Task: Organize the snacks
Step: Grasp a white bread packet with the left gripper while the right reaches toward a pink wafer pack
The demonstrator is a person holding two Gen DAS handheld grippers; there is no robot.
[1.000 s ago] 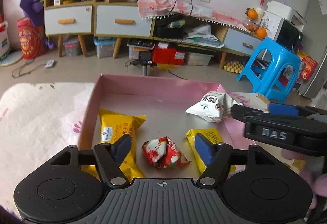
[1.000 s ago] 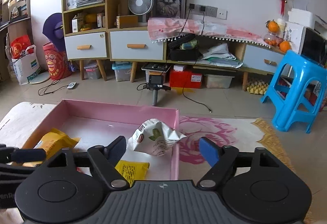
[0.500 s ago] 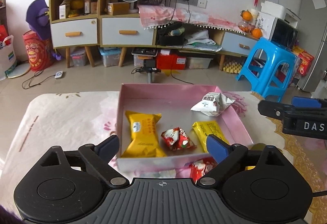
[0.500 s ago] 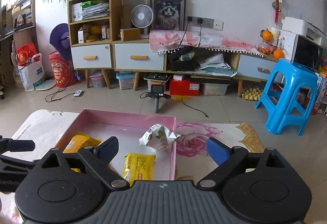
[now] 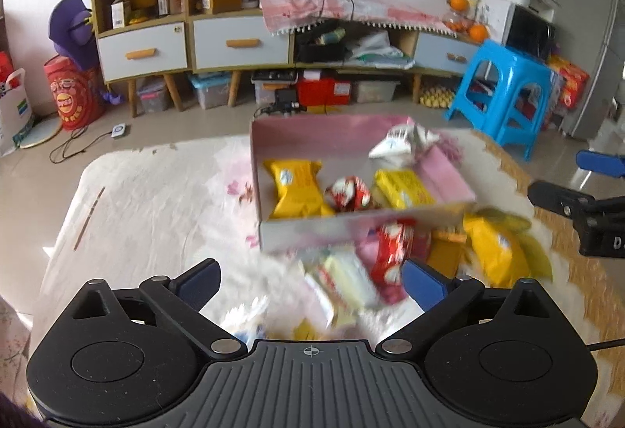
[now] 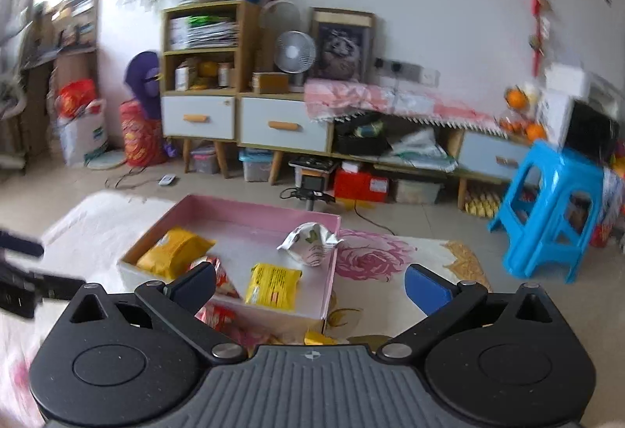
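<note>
A pink box (image 5: 351, 230) (image 6: 265, 207) on the cloth-covered table holds two yellow packets (image 5: 297, 187) (image 6: 275, 285) and a red-and-white packet (image 5: 349, 193). A white packet (image 5: 402, 140) (image 6: 310, 242) leans on its right rim. Several loose snacks lie in front of the box, among them a red packet (image 5: 392, 250) and a yellow packet (image 5: 492, 248). My left gripper (image 5: 311, 283) hangs back over these loose snacks, jaws opening, nothing between them. My right gripper (image 6: 311, 287) is off the box's near right corner, jaws opening and empty; its fingers (image 5: 562, 195) show at the right edge.
The floral tablecloth (image 5: 156, 201) runs left of the box. Beyond the table's far edge are a small tripod (image 6: 312, 189) on the floor, a blue stool (image 6: 554, 201) at the right and a long sideboard (image 5: 234, 45) against the wall.
Both grippers drew back from the box and rose a little, jaws spreading wider. The red packet and the white packet they stood around stay in the box. Loose snacks came into view.
</note>
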